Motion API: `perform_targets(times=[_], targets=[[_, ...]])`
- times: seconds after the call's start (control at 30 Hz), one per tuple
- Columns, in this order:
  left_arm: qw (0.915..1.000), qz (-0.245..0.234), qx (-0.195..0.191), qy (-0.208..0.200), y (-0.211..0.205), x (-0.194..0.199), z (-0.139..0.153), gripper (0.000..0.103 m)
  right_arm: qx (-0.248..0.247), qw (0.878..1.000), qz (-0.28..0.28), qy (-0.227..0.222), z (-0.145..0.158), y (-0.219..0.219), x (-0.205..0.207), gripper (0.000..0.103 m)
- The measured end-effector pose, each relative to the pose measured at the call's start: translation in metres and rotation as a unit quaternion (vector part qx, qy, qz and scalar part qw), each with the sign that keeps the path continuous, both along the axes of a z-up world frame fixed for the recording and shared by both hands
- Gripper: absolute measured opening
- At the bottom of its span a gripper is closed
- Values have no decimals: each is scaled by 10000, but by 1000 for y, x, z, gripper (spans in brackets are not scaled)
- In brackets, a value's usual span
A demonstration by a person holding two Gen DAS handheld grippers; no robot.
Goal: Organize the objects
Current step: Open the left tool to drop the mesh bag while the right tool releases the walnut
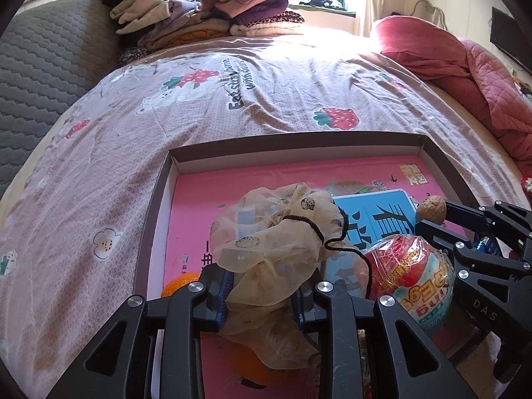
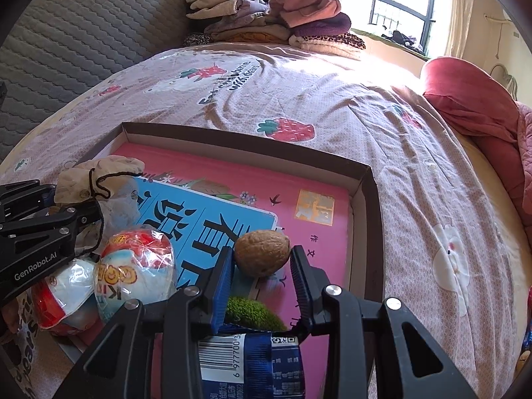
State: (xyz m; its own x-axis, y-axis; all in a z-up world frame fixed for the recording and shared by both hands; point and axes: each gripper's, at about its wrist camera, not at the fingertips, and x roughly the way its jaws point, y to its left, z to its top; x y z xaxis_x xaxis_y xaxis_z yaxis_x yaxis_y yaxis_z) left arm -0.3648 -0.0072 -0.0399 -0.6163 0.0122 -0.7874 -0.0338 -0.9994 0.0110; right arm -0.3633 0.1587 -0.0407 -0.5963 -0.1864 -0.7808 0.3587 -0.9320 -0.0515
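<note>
- On the bed (image 1: 266, 99), near its front edge, sits a shallow cardboard box (image 2: 362, 206), open side up; it serves as the collecting tray for the loose items.
- Box floor: a pink book (image 2: 319, 242) lies flat, with a blue book (image 2: 206, 212) on top of it. Flat items at the bottom give the bulkier ones a level base.
- Left hand-held gripper (image 1: 262, 296): a beige mesh drawstring pouch (image 1: 279, 232) stands between its pads over the left part of the box. The fabric bunches at the pads, so I read it as held, though lightly; the grip may be easing for a release into the box.
- Right hand-held gripper (image 2: 262, 266): pinching a walnut (image 2: 262, 252) across its width, held over the blue book toward the right side of the box. Judged to be mid-placement, not yet set down.
- A wrapped red-and-white toy egg (image 2: 139, 266) rests inside the box between the two grippers; a second one (image 2: 66, 296) sits beside it at the near left edge.
- A green fuzzy item (image 2: 252, 312) and a blue labelled packet (image 2: 252, 359) lie under the right gripper; I cannot identify them further.
- An orange round object (image 1: 179, 282) shows below the left gripper, partly hidden.
- Folded clothes (image 1: 206, 10) are stacked at the far edge of the bed, well apart from the box.
- Risk: the walnut is round and may roll on the slick cover once freed.
</note>
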Motion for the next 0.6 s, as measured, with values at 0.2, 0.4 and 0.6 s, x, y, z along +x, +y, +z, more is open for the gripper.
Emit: perform_targets(times=[0.2,0.4,0.6], targets=[[10000,39,19,3,-1,1,3,47,-57,10000,-41,-37,3,3,0,43],[9999,112,28,-31,-5,3,8,58,-97,9999,-60,30,10,3,2,48],[9997,225,68,38,-11,10,16,59,-218,9997,-76,111,22,5,7,48]])
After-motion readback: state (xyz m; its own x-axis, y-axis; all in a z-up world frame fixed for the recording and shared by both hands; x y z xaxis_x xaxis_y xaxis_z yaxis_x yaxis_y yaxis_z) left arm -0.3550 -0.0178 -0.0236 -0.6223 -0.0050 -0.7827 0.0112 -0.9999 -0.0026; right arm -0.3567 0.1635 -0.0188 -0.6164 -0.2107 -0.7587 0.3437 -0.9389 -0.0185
